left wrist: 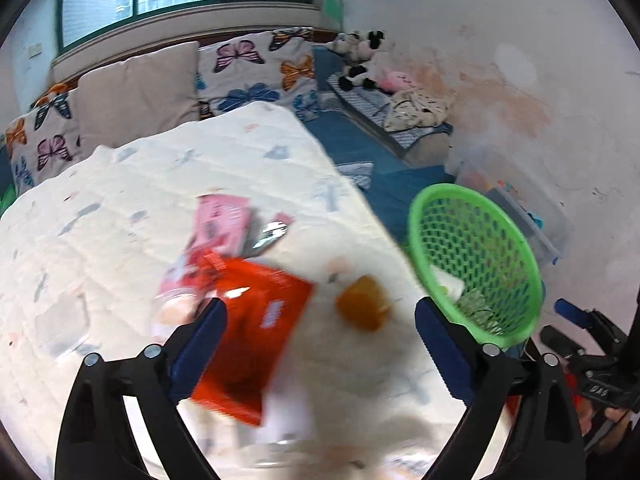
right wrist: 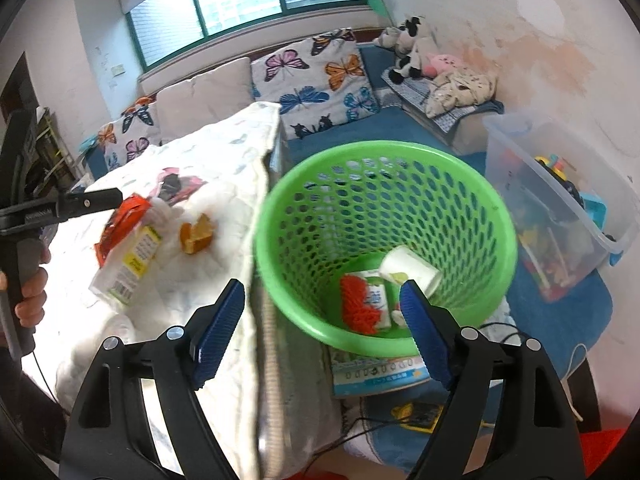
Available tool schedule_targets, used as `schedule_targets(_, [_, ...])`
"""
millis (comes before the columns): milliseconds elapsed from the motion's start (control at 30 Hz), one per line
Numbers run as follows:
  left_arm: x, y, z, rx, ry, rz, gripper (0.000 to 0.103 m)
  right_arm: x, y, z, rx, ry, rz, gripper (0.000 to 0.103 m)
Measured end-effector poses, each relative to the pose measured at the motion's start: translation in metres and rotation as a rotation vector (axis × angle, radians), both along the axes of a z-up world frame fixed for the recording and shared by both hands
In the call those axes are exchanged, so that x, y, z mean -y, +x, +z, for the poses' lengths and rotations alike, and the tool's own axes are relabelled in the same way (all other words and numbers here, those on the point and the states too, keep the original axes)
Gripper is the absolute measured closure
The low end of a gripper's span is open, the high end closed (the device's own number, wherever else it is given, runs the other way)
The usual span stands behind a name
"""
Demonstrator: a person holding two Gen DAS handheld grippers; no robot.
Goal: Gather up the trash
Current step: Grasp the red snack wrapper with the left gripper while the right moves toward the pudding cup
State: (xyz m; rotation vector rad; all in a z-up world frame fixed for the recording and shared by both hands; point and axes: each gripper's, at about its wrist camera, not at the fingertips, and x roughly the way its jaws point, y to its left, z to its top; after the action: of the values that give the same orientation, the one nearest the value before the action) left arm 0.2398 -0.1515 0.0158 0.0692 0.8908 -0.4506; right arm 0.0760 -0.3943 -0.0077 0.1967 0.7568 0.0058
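- Trash lies on the quilted table cover [left wrist: 120, 208]: a red carton [left wrist: 256, 336], a pink packet [left wrist: 222, 220] and an orange scrap [left wrist: 362, 308].
- My left gripper [left wrist: 320, 328] hangs wide open over the carton, holding nothing.
- My right gripper [right wrist: 322, 312] gapes empty above the green basket [right wrist: 472, 196], which holds a white cup [right wrist: 408, 268] and wrappers.

I counted one basket [right wrist: 384, 208], three scraps in it [right wrist: 370, 304], one bread chunk [right wrist: 196, 234] on my table, one storage bin [right wrist: 560, 200] and three butterfly cushions [right wrist: 320, 76].
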Motion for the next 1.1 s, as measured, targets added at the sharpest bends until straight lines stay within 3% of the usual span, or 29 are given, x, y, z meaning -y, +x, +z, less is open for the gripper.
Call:
schedule_targets(200, [-0.036, 0.015, -0.015, -0.033, 0.000, 0.022, 0.008, -0.026, 0.006, 0.005, 0.003, -0.004, 0.051, 0.022])
schedule_targets(467, [-0.041, 0.028, -0.037, -0.088, 0.004, -0.012, 0.007, -0.056, 0.009, 0.003, -0.014, -0.002, 0.130, 0.022])
schedule_targets(1100, [-0.031, 0.029, -0.050, -0.039, 0.056, -0.079, 0.009, -0.104, 0.010, -0.007, -0.052, 0.004, 0.275, 0.022])
